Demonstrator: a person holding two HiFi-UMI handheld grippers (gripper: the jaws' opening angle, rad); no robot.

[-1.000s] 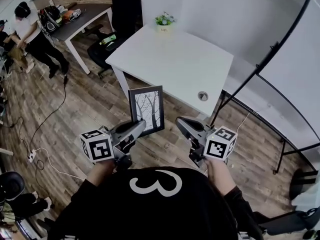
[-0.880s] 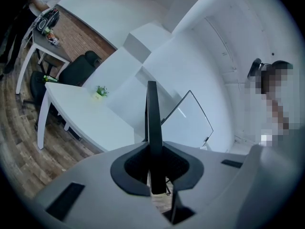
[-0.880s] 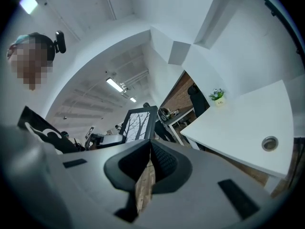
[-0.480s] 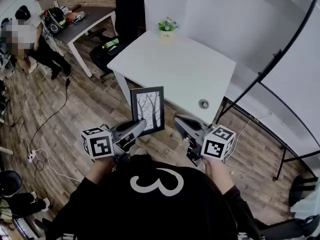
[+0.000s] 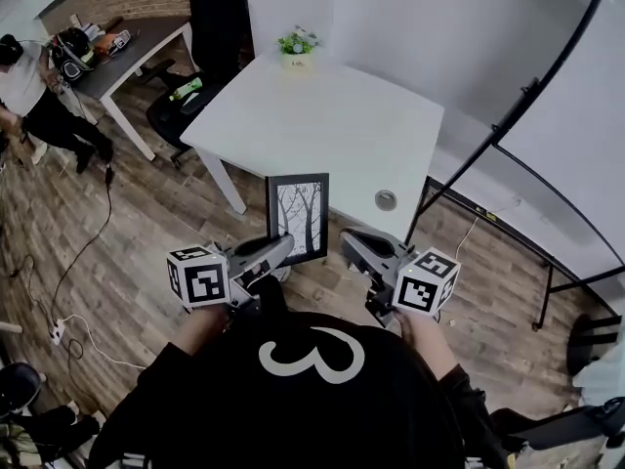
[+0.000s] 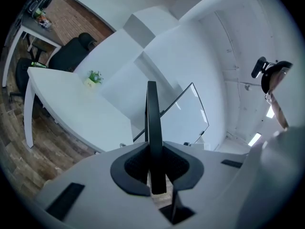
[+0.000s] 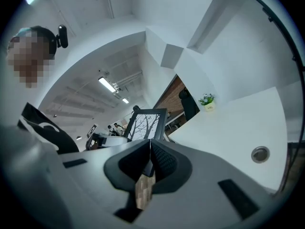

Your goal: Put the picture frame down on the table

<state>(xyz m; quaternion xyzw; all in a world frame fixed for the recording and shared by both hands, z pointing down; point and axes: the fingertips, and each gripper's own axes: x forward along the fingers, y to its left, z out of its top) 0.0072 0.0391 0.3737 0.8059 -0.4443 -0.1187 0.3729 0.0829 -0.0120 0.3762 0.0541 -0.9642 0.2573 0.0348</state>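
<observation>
The picture frame (image 5: 299, 218) is black with a bare-tree print and stands upright in the air at the near edge of the white table (image 5: 322, 106). My left gripper (image 5: 283, 245) is shut on its lower left edge. In the left gripper view the frame (image 6: 152, 123) shows edge on, clamped between the pads of the gripper (image 6: 155, 163). To the right of the frame my right gripper (image 5: 349, 239) is shut and holds nothing. The right gripper view has its jaws (image 7: 149, 149) closed together, with the frame (image 7: 145, 124) to their left.
A small potted plant (image 5: 296, 44) stands at the table's far edge and a round cable hole (image 5: 386, 199) sits near its front right corner. A black chair (image 5: 176, 106), a dark desk (image 5: 127, 47) and a person (image 5: 39, 96) are at the left. A black curved rail (image 5: 547, 76) runs on the right.
Both grippers and the frame have moved forward to the table's near edge; the frame's top now overlaps the tabletop. The left grip on the frame is unchanged.
</observation>
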